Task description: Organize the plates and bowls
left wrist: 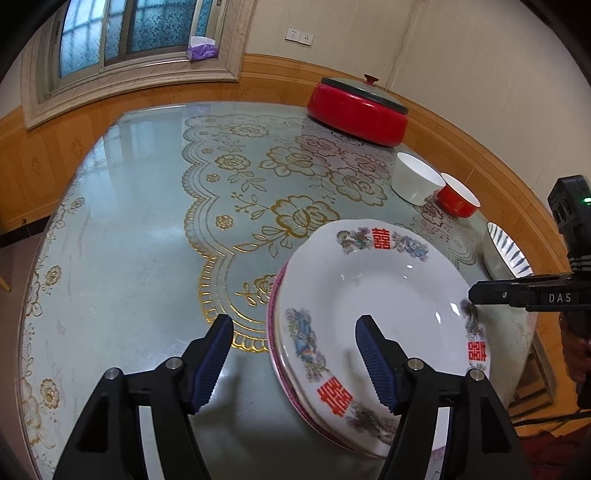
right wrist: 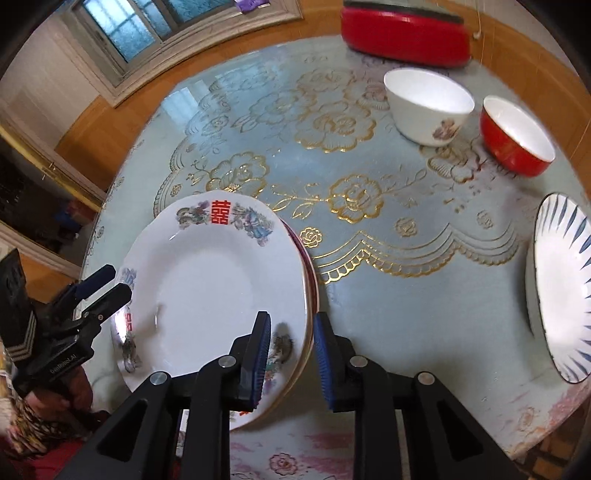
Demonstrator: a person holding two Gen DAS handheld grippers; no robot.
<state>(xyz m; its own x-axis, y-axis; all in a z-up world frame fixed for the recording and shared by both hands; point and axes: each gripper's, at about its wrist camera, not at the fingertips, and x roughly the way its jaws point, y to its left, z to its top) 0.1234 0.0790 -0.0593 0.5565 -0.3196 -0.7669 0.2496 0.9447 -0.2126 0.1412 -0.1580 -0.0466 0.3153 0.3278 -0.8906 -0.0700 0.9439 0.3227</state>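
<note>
Your left hand-held gripper (left wrist: 295,363) hangs spread over the plate (left wrist: 373,295) stack's rim, gripping nothing. Your right hand-held gripper (right wrist: 291,354) straddles the opposite rim, pads not touching.

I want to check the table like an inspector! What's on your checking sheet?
Surface: round table, glass top over a gold flower cloth.
Job's things: white plate with red characters stacked on a pink-rimmed plate; white bowl, red bowl and blue-striped dish stand apart.
Clutter: red lidded pot at the far edge.
Grippers: left gripper open, straddling the stack's rim; right gripper narrow around the opposite rim, grip unclear.
Cables: thin cord behind the pot.
Surroundings: window, tissue box on its sill, wall sockets.
</note>
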